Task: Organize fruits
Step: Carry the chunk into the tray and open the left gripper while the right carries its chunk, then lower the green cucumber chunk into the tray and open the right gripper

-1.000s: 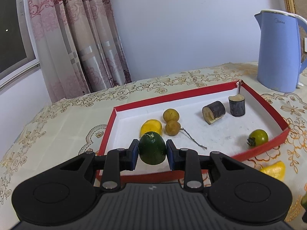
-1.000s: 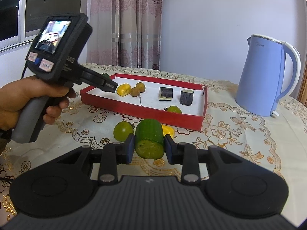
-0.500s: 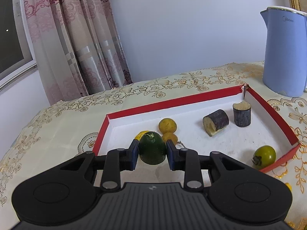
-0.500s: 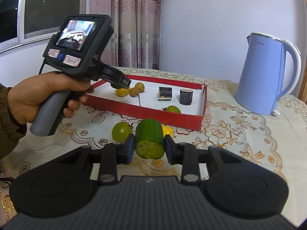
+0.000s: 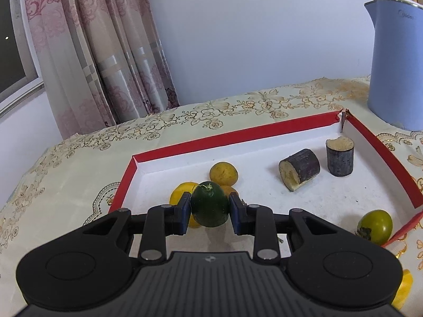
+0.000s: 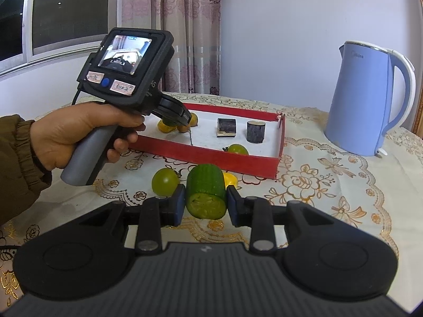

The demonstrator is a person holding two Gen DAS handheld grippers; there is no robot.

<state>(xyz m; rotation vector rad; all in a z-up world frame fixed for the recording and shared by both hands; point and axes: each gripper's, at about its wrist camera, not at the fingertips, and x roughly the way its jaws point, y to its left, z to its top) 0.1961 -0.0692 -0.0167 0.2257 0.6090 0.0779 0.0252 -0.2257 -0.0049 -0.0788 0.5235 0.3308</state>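
Lime (image 5: 209,204) in left tool (image 5: 209,212) has advanced deeper over tray (image 5: 232,133).

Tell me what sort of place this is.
Probably a room in a home: a table with an embroidered floral tablecloth, patterned curtains beside a window, and a blue electric kettle beside the red fruit tray.

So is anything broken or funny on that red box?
Yes. The red tray's far right corner has split open, with a torn flap sticking up. Also, one dark cut piece lies tipped on its side while the other stands upright.
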